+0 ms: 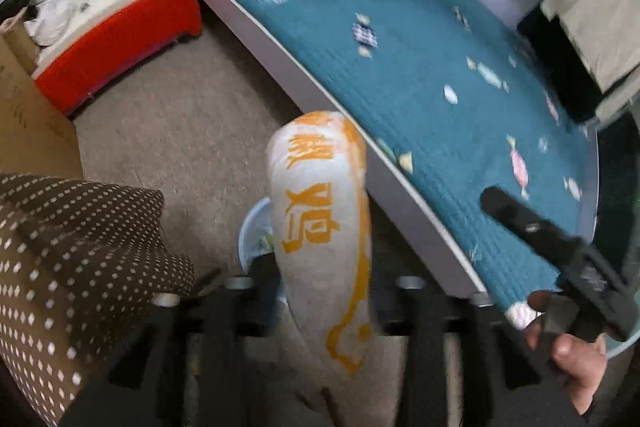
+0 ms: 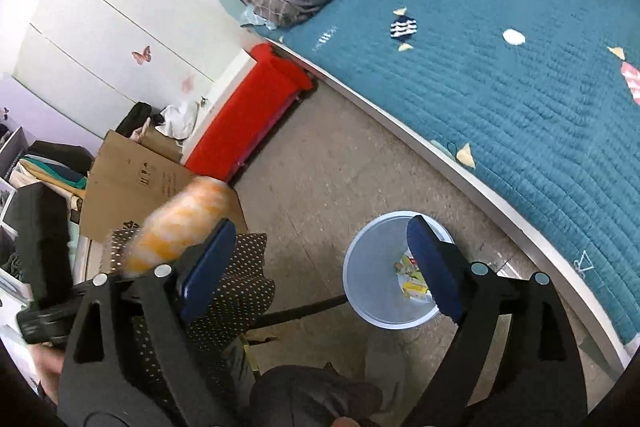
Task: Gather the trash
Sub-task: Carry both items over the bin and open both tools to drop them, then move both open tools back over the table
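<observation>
In the left wrist view, the left gripper (image 1: 320,291) sits at the bottom centre of the frame, clenched on a white bag (image 1: 324,227) printed with orange characters. The bag stands up from between the fingers to mid-frame. Behind its lower left edge shows part of a pale blue bin (image 1: 252,239) on the grey floor (image 1: 180,123). A dotted brown cloth (image 1: 72,267) fills the lower left, and a teal bed (image 1: 440,67) curves across the right. At lower right, a hand (image 1: 568,343) grips the other black tool.

In the right wrist view, the right gripper (image 2: 320,267) fills the bottom of the frame, its blue-padded fingers (image 2: 434,267) spread wide and holding nothing. Behind the right finger, the bin (image 2: 372,267) stands on the floor (image 2: 328,163) beside the bed (image 2: 500,47), with small wrappers (image 2: 412,277) inside. The bag (image 2: 180,227) appears blurred at centre left, in front of a cardboard box (image 2: 132,187). A red box (image 2: 248,115) lies against the white wall (image 2: 100,7) in the upper left.
</observation>
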A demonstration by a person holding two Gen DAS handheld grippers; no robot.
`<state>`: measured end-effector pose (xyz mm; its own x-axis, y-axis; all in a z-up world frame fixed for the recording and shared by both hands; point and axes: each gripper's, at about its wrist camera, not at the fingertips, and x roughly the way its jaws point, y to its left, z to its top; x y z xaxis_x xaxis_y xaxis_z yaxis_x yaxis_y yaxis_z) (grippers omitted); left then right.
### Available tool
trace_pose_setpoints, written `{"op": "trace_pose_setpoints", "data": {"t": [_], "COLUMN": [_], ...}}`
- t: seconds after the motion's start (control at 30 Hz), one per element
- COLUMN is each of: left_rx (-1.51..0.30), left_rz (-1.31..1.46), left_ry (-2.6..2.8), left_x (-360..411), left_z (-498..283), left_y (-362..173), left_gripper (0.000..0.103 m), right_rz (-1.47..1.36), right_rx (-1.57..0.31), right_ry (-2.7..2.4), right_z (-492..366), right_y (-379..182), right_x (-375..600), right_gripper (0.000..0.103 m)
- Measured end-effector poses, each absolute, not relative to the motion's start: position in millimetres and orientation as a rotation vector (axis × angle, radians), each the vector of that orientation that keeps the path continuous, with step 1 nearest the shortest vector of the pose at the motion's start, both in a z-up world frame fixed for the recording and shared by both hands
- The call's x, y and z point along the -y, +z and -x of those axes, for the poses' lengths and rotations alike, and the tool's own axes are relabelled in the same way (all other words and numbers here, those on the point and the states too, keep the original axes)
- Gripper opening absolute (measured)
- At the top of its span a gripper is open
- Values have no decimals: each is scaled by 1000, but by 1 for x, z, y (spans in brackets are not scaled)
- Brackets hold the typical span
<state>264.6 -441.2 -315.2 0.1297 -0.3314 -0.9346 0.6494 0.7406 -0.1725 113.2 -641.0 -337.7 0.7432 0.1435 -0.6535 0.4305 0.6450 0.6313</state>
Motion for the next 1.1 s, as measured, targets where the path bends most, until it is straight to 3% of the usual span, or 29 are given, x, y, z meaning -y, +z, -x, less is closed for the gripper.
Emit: {"op": "trace_pose_setpoints", "data": {"t": [0.03,0.13,1.1], "left_rx": [-1253,-1200,-838], "left_rz": [-308,-306,-171], "left_ry": [-723,-683,-614], "left_x": [443,438,266], "left_z": [-266,-268,-160], "left_y": [-316,-307,-167], "left_gripper": [82,89,93], "right_rz": [-871,-868,-636], "right_rx": [-734,-736,-693], "right_ry": [-180,-181,-46], "right_z": [-113,-112,-88], "right_y": [-337,-333,-219], "right_x": [639,632,476], "right_gripper": [90,96,97]}}
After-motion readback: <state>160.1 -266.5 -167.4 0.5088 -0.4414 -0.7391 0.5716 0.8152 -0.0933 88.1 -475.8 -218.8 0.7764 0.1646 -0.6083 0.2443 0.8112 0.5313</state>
